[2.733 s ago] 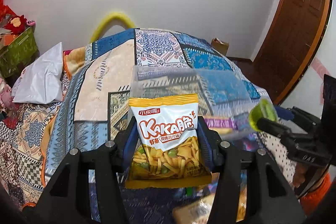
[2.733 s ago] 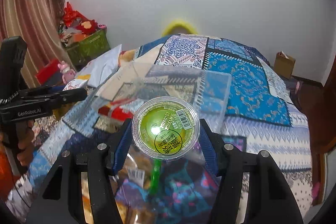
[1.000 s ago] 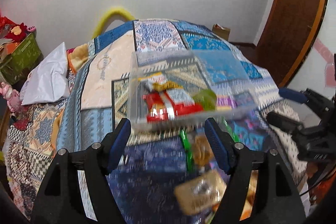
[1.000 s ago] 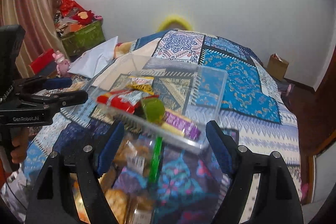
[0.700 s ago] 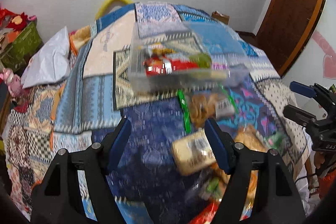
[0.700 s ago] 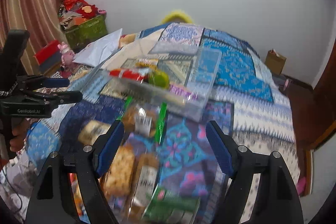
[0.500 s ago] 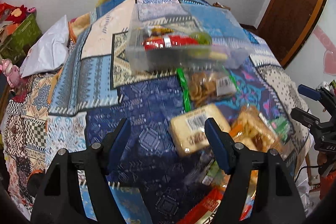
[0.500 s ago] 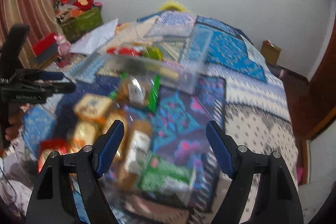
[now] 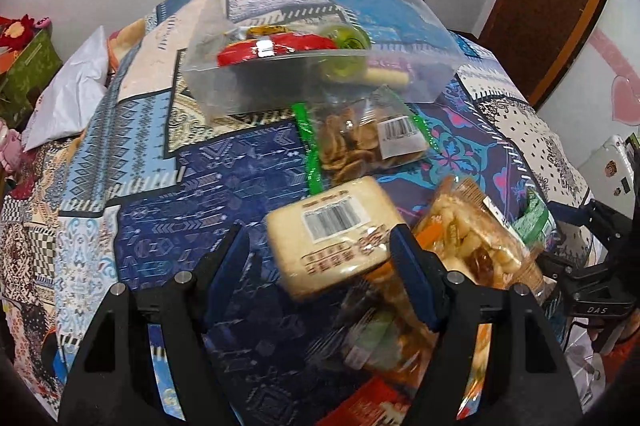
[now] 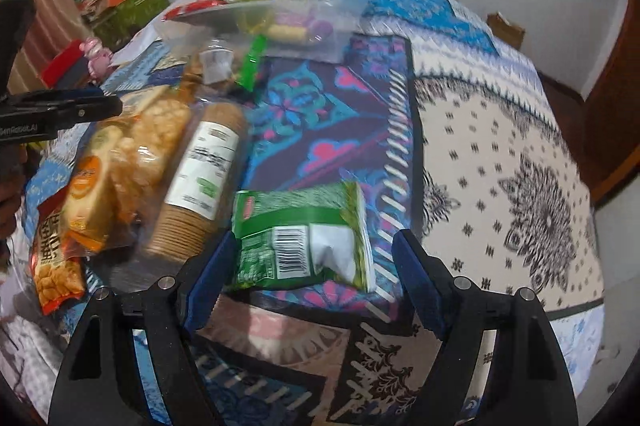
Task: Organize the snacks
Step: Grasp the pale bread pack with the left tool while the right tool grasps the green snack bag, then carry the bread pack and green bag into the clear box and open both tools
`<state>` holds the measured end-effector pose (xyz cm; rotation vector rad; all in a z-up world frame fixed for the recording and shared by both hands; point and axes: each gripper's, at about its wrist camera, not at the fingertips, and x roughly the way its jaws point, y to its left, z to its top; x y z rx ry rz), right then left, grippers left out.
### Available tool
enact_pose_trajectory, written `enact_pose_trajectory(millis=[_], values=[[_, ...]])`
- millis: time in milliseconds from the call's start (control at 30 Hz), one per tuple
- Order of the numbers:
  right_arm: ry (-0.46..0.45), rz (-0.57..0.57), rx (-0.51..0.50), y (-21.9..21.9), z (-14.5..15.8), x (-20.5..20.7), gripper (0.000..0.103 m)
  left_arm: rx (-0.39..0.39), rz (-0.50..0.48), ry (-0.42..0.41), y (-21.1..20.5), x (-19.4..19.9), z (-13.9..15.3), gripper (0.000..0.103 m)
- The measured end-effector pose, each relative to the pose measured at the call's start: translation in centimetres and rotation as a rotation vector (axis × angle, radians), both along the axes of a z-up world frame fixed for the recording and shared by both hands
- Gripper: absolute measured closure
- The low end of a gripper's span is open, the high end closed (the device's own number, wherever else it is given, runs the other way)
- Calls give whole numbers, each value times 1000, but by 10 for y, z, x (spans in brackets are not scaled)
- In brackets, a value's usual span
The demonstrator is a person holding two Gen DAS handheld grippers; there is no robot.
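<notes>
A clear plastic bin (image 9: 248, 94) on the patterned bed holds a red packet (image 9: 276, 47), a green jelly cup (image 9: 344, 66) and other snacks; it also shows in the right wrist view (image 10: 332, 38). My left gripper (image 9: 320, 258) is open, with a beige cracker pack (image 9: 332, 238) lying between its fingers. My right gripper (image 10: 308, 266) is open around a green snack bag (image 10: 300, 230). Neither pack is clamped. The left gripper also shows in the right wrist view (image 10: 60, 110).
Loose snacks lie in a pile on the bed: a bag of banana chips (image 9: 360, 138), a round biscuit sleeve (image 10: 200, 178), an orange cracker bag (image 10: 92, 182), a red packet (image 10: 52, 266). A white pillow (image 9: 68, 98) and green basket (image 10: 128, 6) are at left.
Both grippers let go of the KAKA bag and the green cup into the bin, then pulled back and dropped low over the loose snack pile.
</notes>
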<state>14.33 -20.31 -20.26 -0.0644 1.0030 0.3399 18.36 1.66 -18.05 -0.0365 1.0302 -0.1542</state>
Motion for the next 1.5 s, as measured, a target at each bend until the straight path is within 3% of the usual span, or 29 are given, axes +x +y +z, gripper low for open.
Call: enact_pose_trajectory(millis=[133,233,400,533,700,933,1233,1500], values=[[-23,-2,5,-2,1,0,27,-33,7,17,-5,7,-7,24],[-29,17,16,1,1,-1,42,-43,20,28,-8,11,-11,21],[-43,7,32,1,1,-1,45,-35,18,41,-13,18,-17,16],[-38,1,70,-2,5,2,55,-75,45,60,-6,27,-23,9],[-38,-5,108,-5,7,3,60,-145,81,117,-3,41,-29,9],[-55,-13,139,-7,12,1,63,-103,96,139,-9,56,-36,11],[-101,-28,176,-12,32,9,63,-51,83,73,3,34,-21,13],[-193,-28,190,-2,66,41,63,-81,127,-46,31,34,28,13]])
